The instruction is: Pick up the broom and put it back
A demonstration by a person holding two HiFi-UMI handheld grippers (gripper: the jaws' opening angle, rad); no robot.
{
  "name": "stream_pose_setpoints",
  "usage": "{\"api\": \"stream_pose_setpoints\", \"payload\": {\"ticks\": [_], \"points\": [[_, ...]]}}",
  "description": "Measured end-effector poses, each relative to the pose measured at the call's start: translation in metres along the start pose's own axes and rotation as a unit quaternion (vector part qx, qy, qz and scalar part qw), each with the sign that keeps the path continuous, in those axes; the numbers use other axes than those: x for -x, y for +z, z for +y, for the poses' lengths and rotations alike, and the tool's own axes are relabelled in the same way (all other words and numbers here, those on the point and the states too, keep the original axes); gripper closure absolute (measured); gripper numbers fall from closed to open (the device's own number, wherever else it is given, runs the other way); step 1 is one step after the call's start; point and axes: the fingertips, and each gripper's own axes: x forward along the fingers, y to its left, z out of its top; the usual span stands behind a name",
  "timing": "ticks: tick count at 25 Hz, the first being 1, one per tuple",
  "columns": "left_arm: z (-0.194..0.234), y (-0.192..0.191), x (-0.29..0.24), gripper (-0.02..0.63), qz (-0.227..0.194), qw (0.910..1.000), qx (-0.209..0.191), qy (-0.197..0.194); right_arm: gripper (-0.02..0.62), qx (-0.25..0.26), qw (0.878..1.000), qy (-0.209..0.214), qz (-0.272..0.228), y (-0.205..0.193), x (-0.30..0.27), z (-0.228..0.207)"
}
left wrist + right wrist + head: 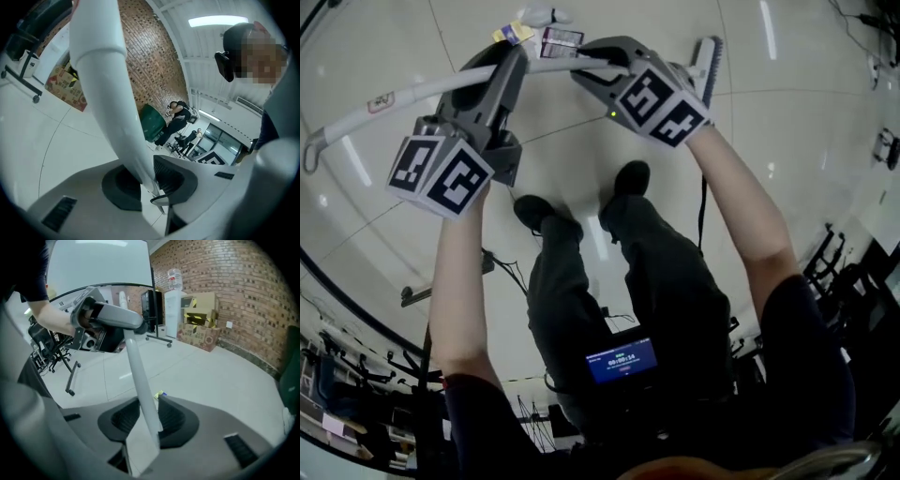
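Observation:
A white broom handle (394, 97) runs across the top of the head view, with its hooked end at far left and the broom head (708, 58) at the right. My left gripper (514, 64) is shut on the handle; in the left gripper view the white handle (108, 93) rises between its pads (145, 176). My right gripper (598, 64) sits a little further along. In the right gripper view the handle (138, 376) passes between the jaws (149, 420), which stand wide, with a gap at the left pad. The left gripper (101, 315) shows further up the handle.
Small pieces of litter (514, 33) lie on the pale tiled floor beyond the grippers, and the person's shoes (633, 178) are below them. A brick wall with cardboard boxes (201, 329) and a water dispenser (174, 301), a green bin (152, 122), seated people (178, 117) and office chairs (51, 357) stand around.

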Motion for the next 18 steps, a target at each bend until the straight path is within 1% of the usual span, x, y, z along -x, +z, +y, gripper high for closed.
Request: {"api": "stream_pose_setpoints", "payload": {"ticks": [2, 3, 7, 8, 9, 11, 14, 17, 18], "points": [[-0.030, 0.006, 0.005, 0.535, 0.010, 0.9999, -0.010, -0.006, 0.453, -0.012, 1.000, -0.006, 0.000, 0.005, 0.023, 0.008], [-0.045, 0.010, 0.008, 0.537, 0.012, 0.9998, -0.009, -0.011, 0.453, -0.016, 1.000, -0.007, -0.002, 0.007, 0.035, 0.013], [-0.106, 0.039, 0.026, 0.539, -0.001, 0.9993, 0.022, -0.031, 0.453, -0.043, 0.999, -0.007, -0.027, 0.030, 0.086, 0.038], [-0.122, 0.047, 0.030, 0.540, -0.002, 0.9992, 0.022, -0.034, 0.454, -0.052, 0.998, -0.005, -0.033, 0.037, 0.098, 0.045], [-0.137, 0.055, 0.033, 0.540, 0.002, 0.9993, 0.013, -0.035, 0.454, -0.061, 0.997, -0.005, -0.038, 0.045, 0.109, 0.051], [-0.166, 0.073, 0.038, 0.540, 0.019, 0.9989, -0.025, -0.035, 0.457, -0.080, 0.996, -0.006, -0.051, 0.061, 0.129, 0.061], [-0.216, 0.102, 0.042, 0.540, 0.044, 0.9952, -0.077, -0.042, 0.459, -0.118, 0.990, -0.011, -0.072, 0.089, 0.165, 0.074], [-0.278, 0.128, 0.054, 0.540, 0.069, 0.9855, -0.143, -0.059, 0.460, -0.163, 0.982, -0.008, -0.093, 0.119, 0.212, 0.092], [-0.301, 0.136, 0.061, 0.540, 0.077, 0.9820, -0.159, -0.067, 0.460, -0.173, 0.980, -0.005, -0.099, 0.129, 0.231, 0.100]]}}
